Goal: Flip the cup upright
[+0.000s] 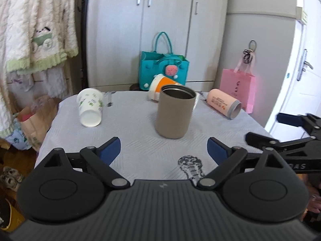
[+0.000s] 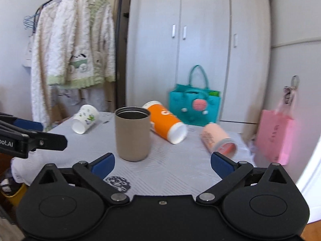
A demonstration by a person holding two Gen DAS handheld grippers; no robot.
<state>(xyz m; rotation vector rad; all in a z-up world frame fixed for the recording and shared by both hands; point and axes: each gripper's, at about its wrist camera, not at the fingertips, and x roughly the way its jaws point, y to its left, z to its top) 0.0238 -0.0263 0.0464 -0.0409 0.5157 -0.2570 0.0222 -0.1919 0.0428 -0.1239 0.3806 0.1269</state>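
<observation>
Pink cup (image 2: 219, 140) lies on its side, mouth toward you, just beyond your right gripper (image 2: 162, 165), nearer than left gripper (image 1: 164, 150); both jaws released, empty.

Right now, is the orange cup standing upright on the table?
No, the orange cup lies on its side on the table, behind the upright tan cup, its white end toward the camera.

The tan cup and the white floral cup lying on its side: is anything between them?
No. In the left wrist view, only bare grey tablecloth separates the tan cup from the white floral cup.
</observation>
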